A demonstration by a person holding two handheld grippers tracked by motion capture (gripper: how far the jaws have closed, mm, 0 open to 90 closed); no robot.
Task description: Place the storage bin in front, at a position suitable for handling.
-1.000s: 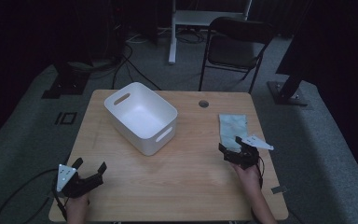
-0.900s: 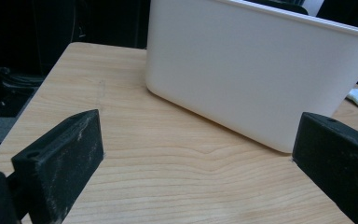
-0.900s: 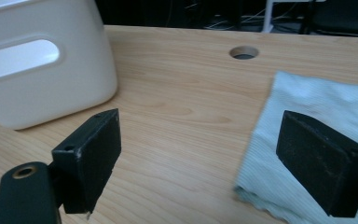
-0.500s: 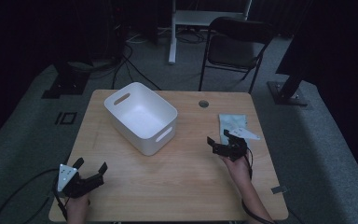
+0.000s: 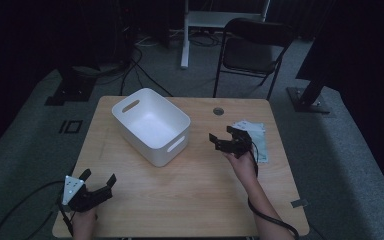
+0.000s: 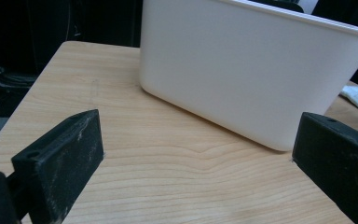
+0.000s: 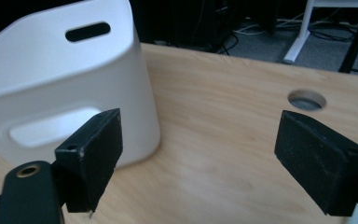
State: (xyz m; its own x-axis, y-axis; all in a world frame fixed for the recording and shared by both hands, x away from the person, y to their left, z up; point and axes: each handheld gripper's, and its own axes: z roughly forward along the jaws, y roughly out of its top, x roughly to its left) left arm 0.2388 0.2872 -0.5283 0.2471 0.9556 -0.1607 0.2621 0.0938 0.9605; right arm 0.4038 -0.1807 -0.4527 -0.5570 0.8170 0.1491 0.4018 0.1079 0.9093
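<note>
Bin (image 5: pixel 151 125) on table (image 5: pixel 190 200), packet (image 5: pixel 256 142) to its right.

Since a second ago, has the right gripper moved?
Yes. The right gripper has shifted left, off the pale packet and toward the white bin, jaws open.

White bin (image 5: pixel 151 125) upright, empty, mid-table, angled.

A white plastic handled bin (image 5: pixel 151 125) is seen on the wooden table (image 5: pixel 190 192), between two open-jawed black grippers (image 5: pixel 98 186) (image 5: pixel 224 138).
</note>
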